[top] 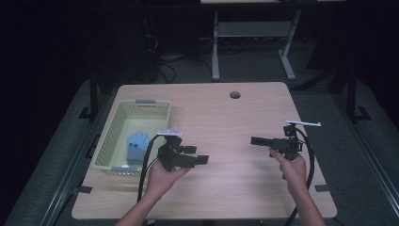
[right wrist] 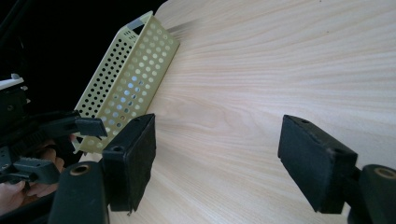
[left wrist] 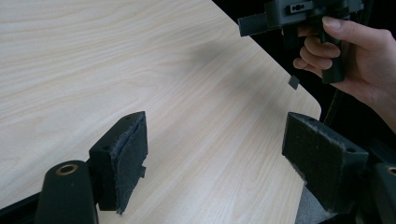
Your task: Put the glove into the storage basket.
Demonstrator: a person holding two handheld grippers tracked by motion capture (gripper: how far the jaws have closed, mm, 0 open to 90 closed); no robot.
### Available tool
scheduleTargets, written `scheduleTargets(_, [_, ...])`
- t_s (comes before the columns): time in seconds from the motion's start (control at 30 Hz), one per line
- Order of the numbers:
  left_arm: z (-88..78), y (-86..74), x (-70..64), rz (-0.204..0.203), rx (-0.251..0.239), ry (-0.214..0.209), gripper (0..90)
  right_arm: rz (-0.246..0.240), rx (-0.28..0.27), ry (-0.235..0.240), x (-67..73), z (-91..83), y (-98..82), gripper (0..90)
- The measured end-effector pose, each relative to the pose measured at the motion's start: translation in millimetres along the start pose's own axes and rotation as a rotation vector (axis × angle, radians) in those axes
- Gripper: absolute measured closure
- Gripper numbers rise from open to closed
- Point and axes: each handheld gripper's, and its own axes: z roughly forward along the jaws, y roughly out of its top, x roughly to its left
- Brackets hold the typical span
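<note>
- The left hand [top: 162,176] comes up from the near edge of the table [top: 226,183], forearm angled inward, and cups its grip from below, palm turned up.
- The left gripper [top: 202,159] is held just beside the basket's right wall, above the table's left half, pointing toward the right edge; in its own view the two padded jaws stand wide apart with only bare wood between them.
- The right hand [top: 292,169] rises from the near right corner, wrist fairly straight, fingers [left wrist: 312,55] curled round a pistol-style handle.
- The right gripper [top: 256,141] hangs over the right half of the table and points left, toward the other gripper; its own view shows the jaws spread wide, nothing between them. The two tools are well apart, facing one another across the middle.
- A pale yellow-green perforated basket [top: 109,141] sits along the left edge of the table, long side parallel to that edge, with grey tabs on its far and near rims.
- A blue object [top: 137,145] lies inside the basket, toward its near end; its shape is too blurred to name.
- A round cable hole [top: 235,94] is set near the far edge.
- No brand, label or writing can be read anywhere.
- The room around the table is dark; a pale frame [top: 254,33] stands beyond the far edge.
</note>
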Motion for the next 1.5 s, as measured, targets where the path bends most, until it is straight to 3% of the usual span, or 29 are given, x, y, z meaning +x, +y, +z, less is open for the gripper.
scheduleTargets(0.63, [17.8, -21.9, -8.7, 0.031, 0.031, -0.036, 20.5, 0.011, 0.026, -0.03, -22.3, -12.4, -29.2, 26.6])
scheduleTargets(1.07, [31.9, -41.5, -12.1, 0.035, 0.049, -0.066, 20.4, 0.024, 0.016, -0.038, -37.3, -21.5, -53.8, 26.4])
scheduleTargets(1.5, [28.3, -65.1, -14.7, 0.06, 0.045, -0.068, 20.5, 0.0, 0.006, -0.005, -27.3, -32.6, -78.4, 25.0])
